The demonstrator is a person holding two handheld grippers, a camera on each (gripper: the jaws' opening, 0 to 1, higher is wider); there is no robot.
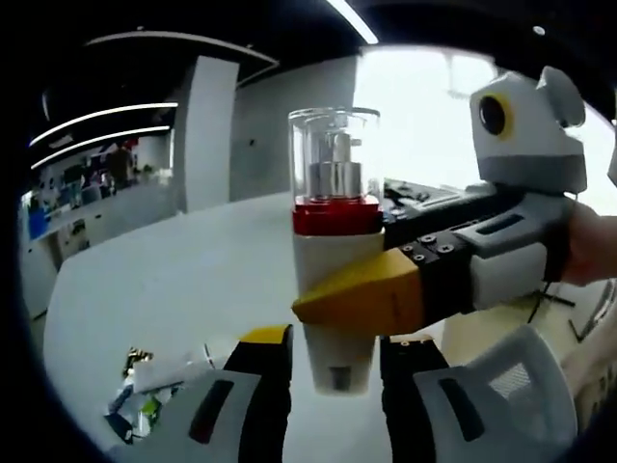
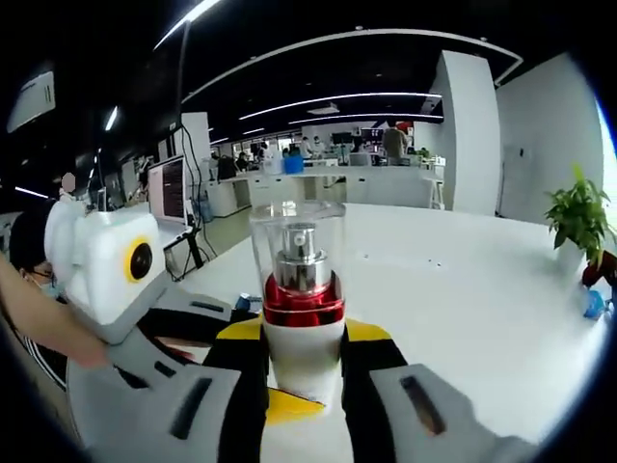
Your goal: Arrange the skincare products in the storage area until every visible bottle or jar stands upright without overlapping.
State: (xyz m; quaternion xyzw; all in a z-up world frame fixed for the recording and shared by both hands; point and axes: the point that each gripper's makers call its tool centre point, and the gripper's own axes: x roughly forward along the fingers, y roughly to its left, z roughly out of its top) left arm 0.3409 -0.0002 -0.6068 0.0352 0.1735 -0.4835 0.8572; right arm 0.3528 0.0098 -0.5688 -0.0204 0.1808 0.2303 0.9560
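Both hand-held grippers, left [image 1: 333,362] and right [image 2: 304,362], clamped one upright bottle [image 2: 301,299] above the worktop [image 2: 463,309], probably for handover.

- Left gripper view: rides low on its gripper, faces across the white table [image 1: 174,280], very close to the white pump bottle with red collar and clear cap [image 1: 335,222].
- Right gripper view: faces the open office, equally close.
- Shared: same bottle [image 2: 302,289], same table [image 2: 463,299].

A broad white table [image 2: 463,289] spreads ahead. Ceiling light strips [image 2: 337,96] glow above distant desks [image 2: 337,178]. A potted plant [image 2: 578,217] stands right.
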